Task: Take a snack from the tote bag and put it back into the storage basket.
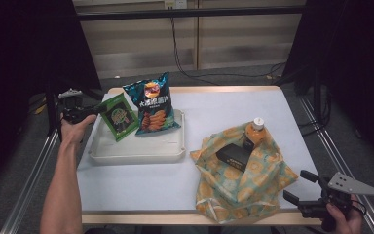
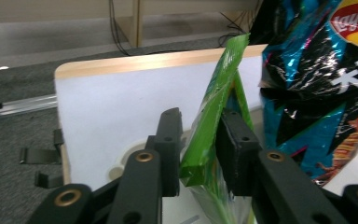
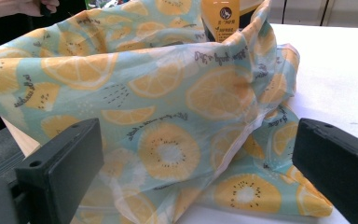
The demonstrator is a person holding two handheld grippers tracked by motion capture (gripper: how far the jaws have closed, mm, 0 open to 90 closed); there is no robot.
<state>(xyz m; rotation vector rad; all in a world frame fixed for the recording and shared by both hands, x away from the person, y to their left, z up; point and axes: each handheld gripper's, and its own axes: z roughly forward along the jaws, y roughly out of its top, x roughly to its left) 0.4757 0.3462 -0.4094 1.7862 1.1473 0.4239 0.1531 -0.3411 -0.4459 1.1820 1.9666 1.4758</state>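
The green packet (image 2: 214, 116) is stood on edge in the tray (image 1: 126, 153) against the chip bag (image 1: 153, 105), between the left gripper (image 2: 198, 140) jaws, seemingly loosened off it, while the right gripper (image 3: 196, 172) is held wide apart before the fruit-print bag (image 3: 168, 107).

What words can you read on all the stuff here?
"Lay's": on the red and yellow logo of the blue chip bag.
White Chinese characters under that logo: too blurred to read.
Green packet: print too small to read.
Orange bottle label: too small.
Script on the lemon-print bag: too blurred.
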